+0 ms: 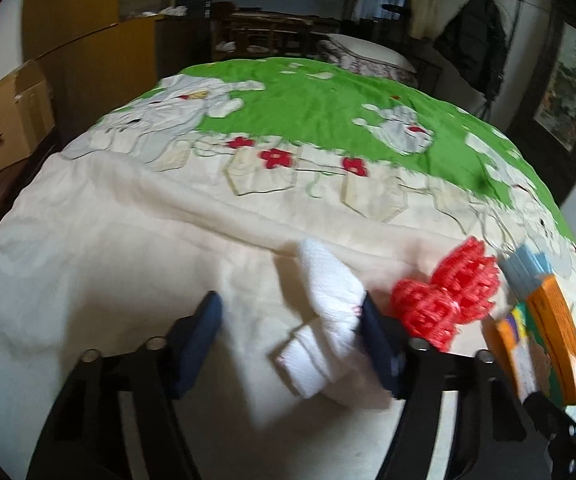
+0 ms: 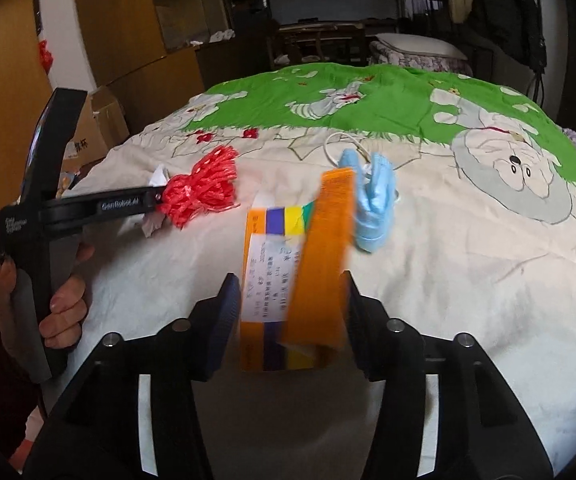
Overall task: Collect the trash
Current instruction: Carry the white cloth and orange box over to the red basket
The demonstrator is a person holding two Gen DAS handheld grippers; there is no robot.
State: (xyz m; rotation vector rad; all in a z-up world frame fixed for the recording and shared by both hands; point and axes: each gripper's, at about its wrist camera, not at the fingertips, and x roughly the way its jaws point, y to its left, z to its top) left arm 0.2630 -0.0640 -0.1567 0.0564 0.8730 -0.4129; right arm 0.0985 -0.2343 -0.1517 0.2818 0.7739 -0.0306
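Left gripper (image 1: 292, 324) jaws partly apart, both pads down on the bedspread (image 1: 128, 240). White crumpled tissue (image 1: 328, 320) lies between the fingers, pushed against the right-hand pad; the left-hand pad stands clear of it, so not clamped. Red mesh bundle (image 1: 448, 292) sits just outside the right-hand finger, near its tip. Further to that side: orange box (image 1: 544, 328) and a bit of blue face mask (image 1: 528, 264) beyond it.

Right gripper (image 2: 288, 308) jaws partly apart with the orange box (image 2: 280, 264) between the fingers. Box has an open orange flap standing up, colour stripes and a white printed label. Right-hand pad seems to touch the flap; left-hand pad is at the box edge, contact there unclear because of blur, so can't tell if it's clamped. Blue face mask (image 2: 372, 204) lies just ahead of the fingertips, touching the flap's far end. Red mesh bundle (image 2: 204, 192) ahead and to the left, at the tip of the other gripper, which a hand (image 2: 64, 304) holds by its handle.

Cardboard box (image 1: 8, 124) beside the bed, far left.
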